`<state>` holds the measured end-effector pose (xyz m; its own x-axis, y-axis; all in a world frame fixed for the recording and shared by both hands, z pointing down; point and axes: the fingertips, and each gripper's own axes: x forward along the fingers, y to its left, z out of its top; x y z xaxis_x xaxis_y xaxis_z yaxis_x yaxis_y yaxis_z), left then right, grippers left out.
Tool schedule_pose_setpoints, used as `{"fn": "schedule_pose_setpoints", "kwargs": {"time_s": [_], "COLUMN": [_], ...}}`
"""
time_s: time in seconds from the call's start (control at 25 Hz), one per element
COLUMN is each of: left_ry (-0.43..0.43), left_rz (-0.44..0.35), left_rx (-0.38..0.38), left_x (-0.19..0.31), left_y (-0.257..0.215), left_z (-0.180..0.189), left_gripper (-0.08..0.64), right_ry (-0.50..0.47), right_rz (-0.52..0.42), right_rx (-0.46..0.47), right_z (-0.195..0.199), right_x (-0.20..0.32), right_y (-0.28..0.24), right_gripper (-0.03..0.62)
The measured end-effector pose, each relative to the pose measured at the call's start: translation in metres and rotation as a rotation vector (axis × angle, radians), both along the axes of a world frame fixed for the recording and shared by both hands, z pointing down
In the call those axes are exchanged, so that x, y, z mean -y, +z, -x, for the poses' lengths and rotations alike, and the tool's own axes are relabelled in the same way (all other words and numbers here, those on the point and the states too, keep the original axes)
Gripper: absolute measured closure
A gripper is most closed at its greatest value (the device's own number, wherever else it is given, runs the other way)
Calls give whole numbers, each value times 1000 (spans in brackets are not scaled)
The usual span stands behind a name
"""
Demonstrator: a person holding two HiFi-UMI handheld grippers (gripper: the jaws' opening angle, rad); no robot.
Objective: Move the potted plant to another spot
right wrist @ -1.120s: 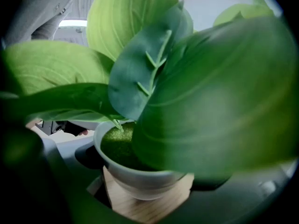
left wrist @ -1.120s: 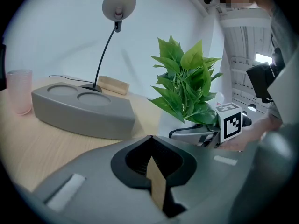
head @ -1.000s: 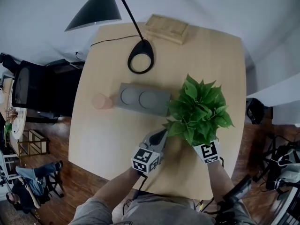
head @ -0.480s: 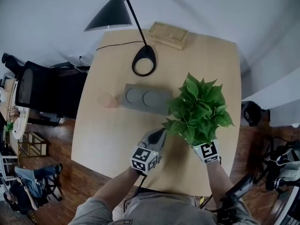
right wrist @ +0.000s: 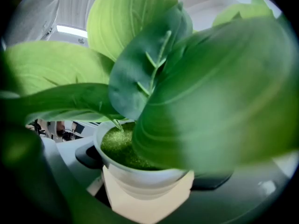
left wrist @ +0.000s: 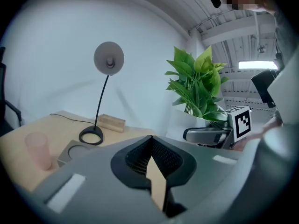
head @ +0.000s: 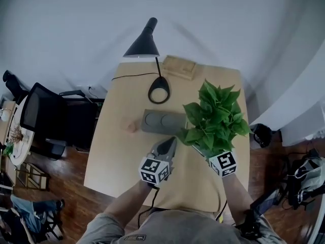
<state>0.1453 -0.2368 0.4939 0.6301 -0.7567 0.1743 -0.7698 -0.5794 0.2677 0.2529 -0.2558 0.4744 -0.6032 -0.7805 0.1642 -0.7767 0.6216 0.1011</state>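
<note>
Green-leaved potted plant in white pot, clamped by the right gripper, near the right edge of the pale wooden desk, left gripper jaws together, empty, by the front edge.

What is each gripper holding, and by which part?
The right gripper holds the plant by its white pot, one jaw on each side. The left gripper is shut and empty.

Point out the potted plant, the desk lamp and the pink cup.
potted plant (head: 216,117), head view, on its leaves
desk lamp (head: 142,46), head view, on its dark shade
pink cup (head: 131,127), head view, on its top
</note>
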Motion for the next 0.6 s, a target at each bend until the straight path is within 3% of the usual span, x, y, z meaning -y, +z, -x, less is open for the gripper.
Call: {"fn": "schedule_pose_setpoints", "kwargs": {"time_s": [0.24,0.6], "left_ry": [-19,-38], "left_rz": [-84,-143], "left_rx": [-26,-35], "left_x": [-15,-40], "left_y": [-40,-65], "left_z": [31,79], "left_gripper": [568,568], "right_ry": [-7,-48], "right_rz": [-55,-91], "right_rx": [3,1], "right_z": [29,84], "right_x": [-26,-56], "right_y": [-40,-63], "right_gripper": [44,44]}}
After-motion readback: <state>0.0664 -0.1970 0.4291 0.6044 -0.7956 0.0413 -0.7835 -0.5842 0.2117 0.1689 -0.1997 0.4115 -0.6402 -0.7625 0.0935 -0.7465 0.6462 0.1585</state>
